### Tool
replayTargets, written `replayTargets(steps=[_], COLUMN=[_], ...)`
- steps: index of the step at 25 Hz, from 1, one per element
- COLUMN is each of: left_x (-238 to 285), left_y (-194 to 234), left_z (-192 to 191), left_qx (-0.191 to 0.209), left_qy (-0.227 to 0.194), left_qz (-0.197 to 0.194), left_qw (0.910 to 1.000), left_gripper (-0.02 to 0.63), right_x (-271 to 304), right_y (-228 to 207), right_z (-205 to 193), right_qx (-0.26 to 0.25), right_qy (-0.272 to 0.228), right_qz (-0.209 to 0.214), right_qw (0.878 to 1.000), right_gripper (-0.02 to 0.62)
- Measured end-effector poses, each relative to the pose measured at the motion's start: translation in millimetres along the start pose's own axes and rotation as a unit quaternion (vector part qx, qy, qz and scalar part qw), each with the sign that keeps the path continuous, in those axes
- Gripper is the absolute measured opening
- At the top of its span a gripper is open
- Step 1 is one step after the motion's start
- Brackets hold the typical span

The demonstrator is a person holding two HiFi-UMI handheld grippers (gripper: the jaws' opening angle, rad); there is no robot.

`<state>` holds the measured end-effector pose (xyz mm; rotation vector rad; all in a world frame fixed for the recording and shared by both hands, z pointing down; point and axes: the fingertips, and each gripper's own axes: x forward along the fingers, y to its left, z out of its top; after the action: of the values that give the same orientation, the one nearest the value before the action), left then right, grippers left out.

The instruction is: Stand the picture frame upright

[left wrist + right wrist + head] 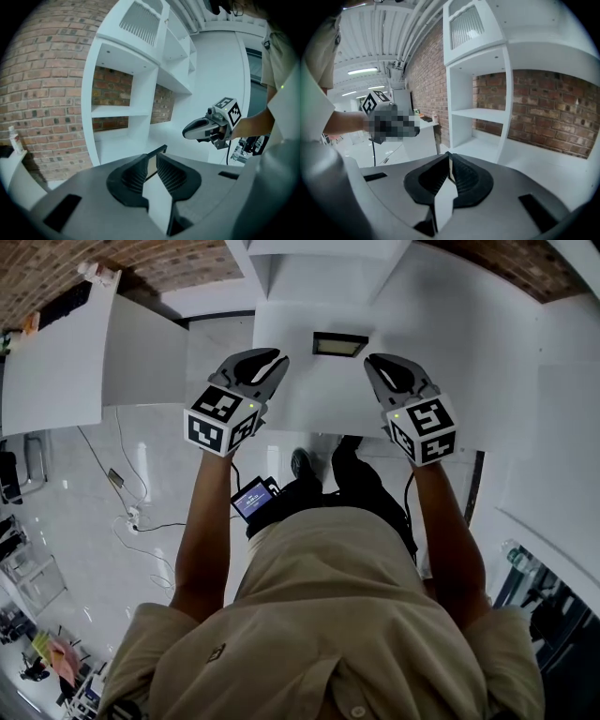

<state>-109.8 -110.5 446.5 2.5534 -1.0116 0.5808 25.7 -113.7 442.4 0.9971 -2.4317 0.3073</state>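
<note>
hovering both grippers short of the picture frame

the picture frame (339,344) sits on the white shelf (309,404), just beyond and between the two grippers, touched by neither. whether it stands or lies flat is unclear. the left gripper (273,363) has its jaws slightly apart and empty. the right gripper (376,363) has its jaws almost together, with nothing between them.

Your left claw (277,367) and right claw (374,371) are grey with black ribbed pads (131,180), each carrying a cube (220,418) of black-and-white square markers. Just ahead of them, the picture frame (339,344) has a dark rim round a pale tan middle, on a white shelf (441,324). Beyond it, the wall (42,84) is red-brown brick. Your shirt (328,615) is beige
</note>
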Motion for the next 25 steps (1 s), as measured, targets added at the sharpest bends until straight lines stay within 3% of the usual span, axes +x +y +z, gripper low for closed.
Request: replayTargets(steps=[6,14,20,25], left_x=[-82,-173,-209,-231], left_y=[-24,-79,-135,-183], left_z=[34,77,95,85], left_qx=[0.039,0.105,0.147,0.160], left_qy=[-0.062,-0.129,-0.145,-0.139], left_qz=[0.003,-0.004,-0.011,-0.014], left_qw=[0.9973,0.9861,0.9784,0.9772], left_gripper=[0.011,0.008,0.008,0.008], right_x=[-48,-128,-187,-232], right_y=[66,139,162,180], right_z=[52,103,110,94], right_qx=[-0.029,-0.060,-0.070,-0.068], right_qy=[-0.039,-0.096,-0.120,-0.130], right_qz=[0.027,0.032,0.033,0.030], right_qw=[0.998,0.993,0.990,0.989], right_gripper=[0.003,0.003,0.003,0.003])
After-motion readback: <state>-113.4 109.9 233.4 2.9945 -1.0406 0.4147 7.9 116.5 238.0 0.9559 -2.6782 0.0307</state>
